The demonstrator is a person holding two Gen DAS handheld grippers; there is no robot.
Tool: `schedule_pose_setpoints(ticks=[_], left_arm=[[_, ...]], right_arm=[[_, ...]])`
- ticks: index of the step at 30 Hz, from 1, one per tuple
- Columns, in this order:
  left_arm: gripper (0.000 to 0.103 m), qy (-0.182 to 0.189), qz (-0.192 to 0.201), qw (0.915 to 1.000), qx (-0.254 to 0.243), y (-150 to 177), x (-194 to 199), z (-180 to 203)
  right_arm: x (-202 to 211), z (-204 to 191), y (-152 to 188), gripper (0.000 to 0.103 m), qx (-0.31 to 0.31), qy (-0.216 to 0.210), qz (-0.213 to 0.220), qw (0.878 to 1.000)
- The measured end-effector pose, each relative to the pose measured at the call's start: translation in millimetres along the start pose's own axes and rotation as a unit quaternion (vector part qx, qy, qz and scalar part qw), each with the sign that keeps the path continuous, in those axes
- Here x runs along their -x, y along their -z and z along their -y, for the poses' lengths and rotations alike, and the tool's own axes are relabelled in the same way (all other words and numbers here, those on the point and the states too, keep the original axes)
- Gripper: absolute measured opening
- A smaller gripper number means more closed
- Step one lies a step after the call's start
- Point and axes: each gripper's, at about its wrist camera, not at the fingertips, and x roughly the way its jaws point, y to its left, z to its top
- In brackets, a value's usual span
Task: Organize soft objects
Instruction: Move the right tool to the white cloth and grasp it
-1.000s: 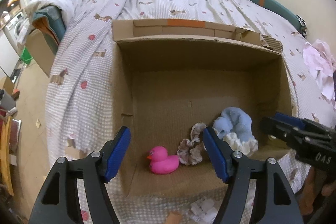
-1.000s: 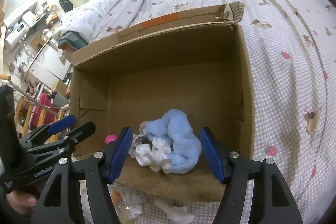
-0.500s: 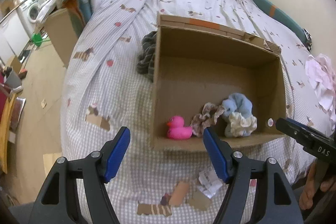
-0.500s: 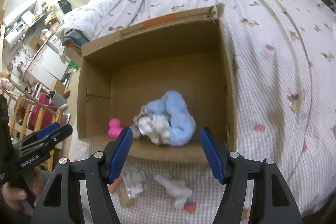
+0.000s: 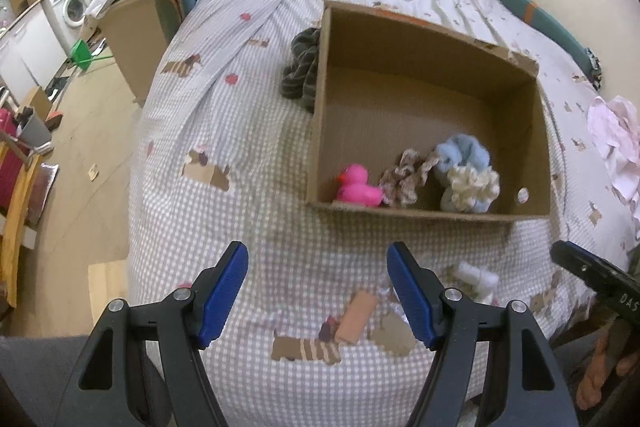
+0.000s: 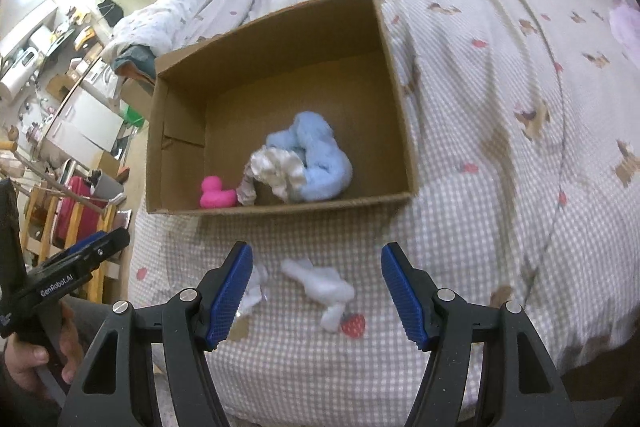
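Soft things, a blue plush (image 5: 462, 153), a cream scrunchie (image 5: 474, 185) and a pink duck (image 5: 356, 187), lie at the near wall of a cardboard box (image 5: 316, 131) on a bed (image 5: 224, 155) with checked, dog-print bedding. A washing machine (image 5: 74, 5) stands far left. The left gripper (image 5: 318, 297) reads "GenRobot.AI". Jaws of it and the right gripper (image 6: 316, 293) are released, grasping nothing.

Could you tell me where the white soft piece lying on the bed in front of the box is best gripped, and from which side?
Grip the white soft piece across its thicker middle, coming straight down from above with the open right gripper. It lies flat and elongated on the bedspread, so the fingers should straddle its narrow width.
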Motion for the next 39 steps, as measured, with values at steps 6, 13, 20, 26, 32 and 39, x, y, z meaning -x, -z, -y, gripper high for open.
schedule_pose_setpoints(ticks=[6, 13, 20, 26, 32, 39], left_arm=[[0.069, -0.011, -0.008, 0.9993, 0.034, 4, -7, -9], [0.069, -0.012, -0.015, 0.9977, 0.065, 1, -15, -17], [0.069, -0.022, -0.041, 0.9969, 0.063, 7, -27, -22], [0.069, -0.017, -0.059, 0.9947, 0.083, 5, -38, -25], [0.069, -0.016, -0.082, 0.9938, 0.073, 3, -50, -24], [0.046, 0.013, -0.156, 0.9872, 0.028, 15, -87, -4]], right_arm=[[-6, 18, 3, 0.071, -0.037, 0.005, -0.015, 0.999], [-45, 23, 4, 0.071, -0.066, 0.010, -0.076, 0.995], [-89, 14, 11, 0.071, -0.081, -0.007, -0.144, 0.986], [-110, 4, 10, 0.043, -0.061, 0.009, -0.165, 0.984], [-104, -4, 10, 0.032, -0.024, 0.036, -0.147, 0.988], [-65, 8, 4, 0.033, -0.045, 0.015, -0.085, 0.995]])
